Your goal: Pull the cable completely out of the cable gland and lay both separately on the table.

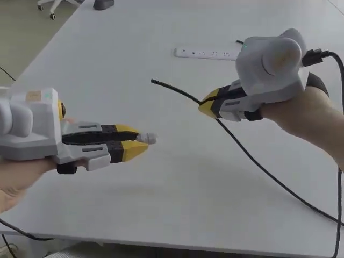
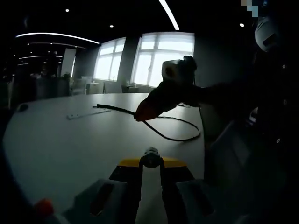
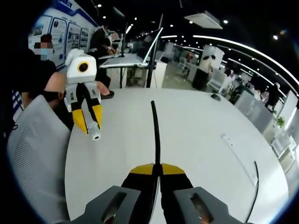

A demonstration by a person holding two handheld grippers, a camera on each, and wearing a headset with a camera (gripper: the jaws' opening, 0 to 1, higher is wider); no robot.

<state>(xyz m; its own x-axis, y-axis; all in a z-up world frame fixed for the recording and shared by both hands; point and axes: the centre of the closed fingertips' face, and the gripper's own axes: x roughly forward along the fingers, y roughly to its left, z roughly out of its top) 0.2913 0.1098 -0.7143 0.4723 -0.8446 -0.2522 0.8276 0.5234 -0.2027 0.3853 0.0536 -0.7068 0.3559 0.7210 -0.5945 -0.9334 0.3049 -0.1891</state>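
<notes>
My left gripper (image 1: 141, 144) is shut on a small grey cable gland (image 1: 147, 139), held above the white table (image 1: 177, 177) at the left. The gland (image 2: 150, 157) sticks out between the yellow jaw tips in the left gripper view, and in the right gripper view it hangs at the left gripper's tip (image 3: 95, 133). My right gripper (image 1: 207, 104) is shut on the black cable (image 1: 172, 90), whose free end pokes out to the left, apart from the gland. The cable (image 3: 155, 130) runs straight ahead from the right jaws. Its long tail (image 1: 269, 174) trails down right across the table.
A white power strip (image 1: 207, 54) lies at the far side of the table. A grey chair back (image 3: 35, 154) stands near the table edge in the right gripper view, with a person behind it. An office chair base (image 1: 54, 5) stands on the floor at top left.
</notes>
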